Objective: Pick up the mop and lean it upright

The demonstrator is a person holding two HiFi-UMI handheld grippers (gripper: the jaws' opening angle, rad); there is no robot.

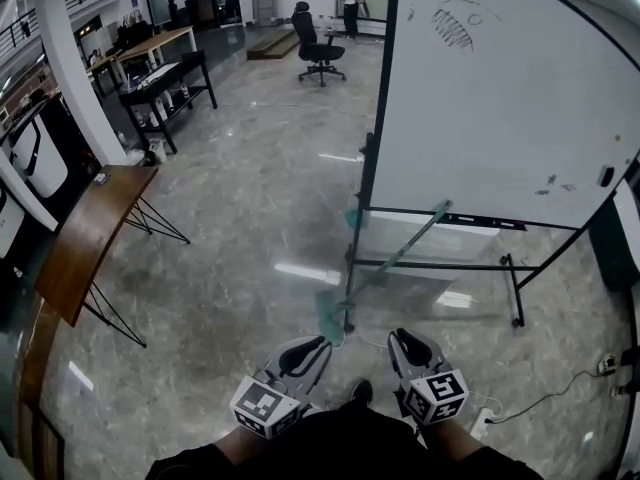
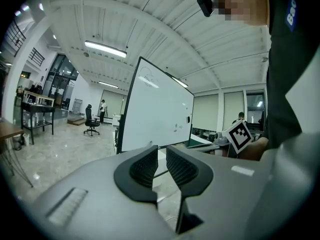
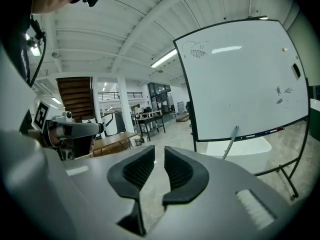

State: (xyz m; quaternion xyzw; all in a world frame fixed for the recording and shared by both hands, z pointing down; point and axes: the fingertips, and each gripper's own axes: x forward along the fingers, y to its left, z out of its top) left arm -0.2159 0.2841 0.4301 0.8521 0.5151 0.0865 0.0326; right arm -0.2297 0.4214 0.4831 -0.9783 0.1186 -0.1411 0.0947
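Note:
The mop (image 1: 400, 253) has a long teal handle. It leans slantwise against the whiteboard's frame, with its top near the tray rail and its flat head (image 1: 328, 314) on the floor by the stand's left post. Its handle (image 3: 230, 141) also shows in the right gripper view, against the board's lower edge. Both grippers are low and close to the person's body, short of the mop head. My left gripper (image 1: 318, 345) and right gripper (image 1: 404, 338) each keep a narrow gap between their pads, and nothing is between them.
A large rolling whiteboard (image 1: 500, 98) on a black stand (image 1: 515, 293) fills the right side. A brown table (image 1: 90, 233) on wire legs stands at left. Desks (image 1: 160, 73) and an office chair (image 1: 318, 48) are far back. A power strip and cable (image 1: 545, 398) lie at right.

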